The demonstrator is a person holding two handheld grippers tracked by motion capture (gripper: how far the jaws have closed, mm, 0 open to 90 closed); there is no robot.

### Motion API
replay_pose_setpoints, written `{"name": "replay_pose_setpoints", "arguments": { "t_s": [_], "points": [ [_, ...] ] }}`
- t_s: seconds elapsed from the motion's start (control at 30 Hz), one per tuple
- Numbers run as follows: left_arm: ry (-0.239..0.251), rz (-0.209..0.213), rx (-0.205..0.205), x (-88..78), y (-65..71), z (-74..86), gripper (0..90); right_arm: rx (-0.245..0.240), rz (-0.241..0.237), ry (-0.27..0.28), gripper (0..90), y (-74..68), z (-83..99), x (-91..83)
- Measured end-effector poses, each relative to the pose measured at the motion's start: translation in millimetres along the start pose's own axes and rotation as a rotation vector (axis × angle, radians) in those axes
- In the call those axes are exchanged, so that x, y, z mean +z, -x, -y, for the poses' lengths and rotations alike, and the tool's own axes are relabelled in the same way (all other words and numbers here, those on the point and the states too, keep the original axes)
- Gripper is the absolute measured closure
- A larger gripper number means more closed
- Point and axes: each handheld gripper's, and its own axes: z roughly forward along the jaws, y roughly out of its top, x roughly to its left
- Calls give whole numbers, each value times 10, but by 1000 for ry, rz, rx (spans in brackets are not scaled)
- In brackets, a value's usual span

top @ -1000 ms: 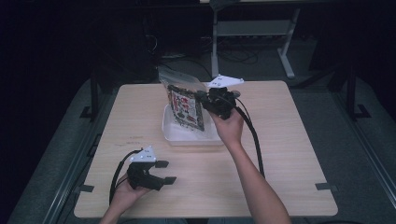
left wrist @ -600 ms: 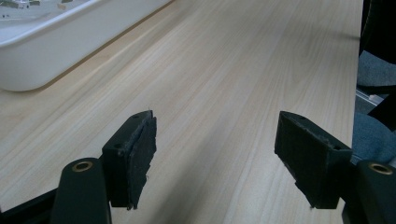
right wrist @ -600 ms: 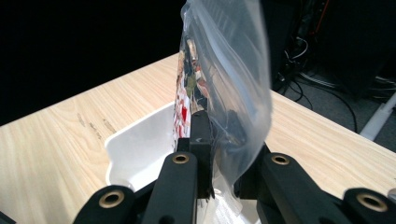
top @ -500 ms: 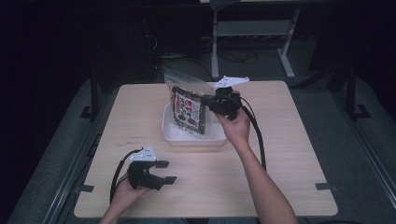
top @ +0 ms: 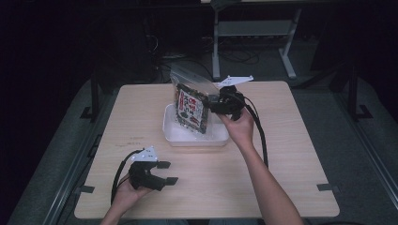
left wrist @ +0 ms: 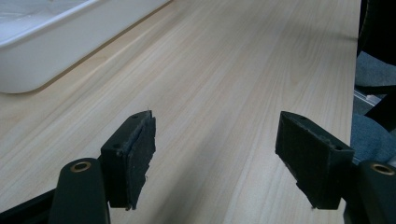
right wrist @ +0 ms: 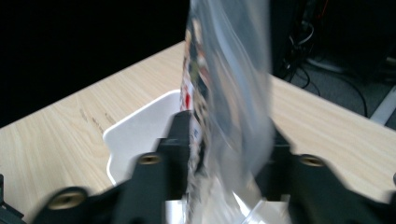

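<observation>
One clear bag [top: 193,104] with a printed packet inside stands between the right gripper's [top: 213,104] two fingers, which have just been opening and sit loosely beside it, over one white tray [top: 174,136] on the counter [top: 281,154]. The left gripper [top: 165,172] rests apart, its two fingers [left wrist: 133,156] spread with nothing between them.

Print on the motion-blurred clear bag [right wrist: 229,93] unreadable, its top and bottom edges out of frame.
</observation>
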Motion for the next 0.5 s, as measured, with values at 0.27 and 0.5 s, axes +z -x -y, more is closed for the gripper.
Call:
{"name": "replay_pose_setpoints", "arguments": {
  "t_s": [0.27, 0.5],
  "points": [
    [-6, 6, 4, 17, 14, -9, 275, 23, -17, -7, 456, 29, 30, 3],
    [-10, 0, 7, 14, 15, -18, 273, 47, -45, -25, 401, 66, 92, -34]
  ]
}}
